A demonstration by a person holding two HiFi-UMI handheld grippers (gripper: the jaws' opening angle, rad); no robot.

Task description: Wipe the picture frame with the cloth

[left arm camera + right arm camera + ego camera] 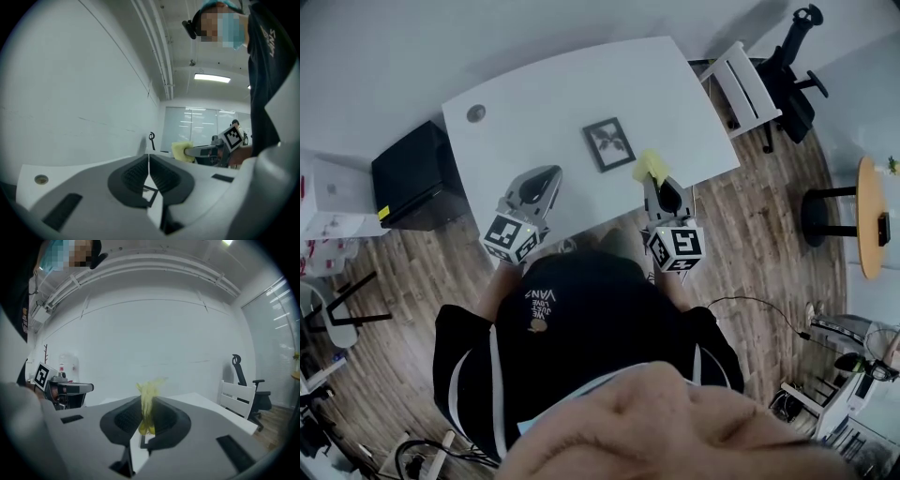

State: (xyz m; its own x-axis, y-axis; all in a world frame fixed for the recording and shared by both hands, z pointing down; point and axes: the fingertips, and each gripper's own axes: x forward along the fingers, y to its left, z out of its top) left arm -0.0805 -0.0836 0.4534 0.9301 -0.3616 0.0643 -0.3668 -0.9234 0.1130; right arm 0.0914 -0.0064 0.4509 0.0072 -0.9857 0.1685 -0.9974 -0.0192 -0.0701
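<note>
While right gripper [146, 419] pinches cloth [150, 392], shirt [581, 328] lettering reads VANS

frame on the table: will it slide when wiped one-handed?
Probably slides: the picture frame lies flat, small and thin on the smooth white table, nothing bracing it. Likely rigid, unlikely to tip. The cloth pinched in the right tool looks floppy, so its push should be soft.

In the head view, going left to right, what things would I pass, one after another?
black cabinet → left gripper → picture frame → cloth → white chair → black office chair → round wooden table
</note>
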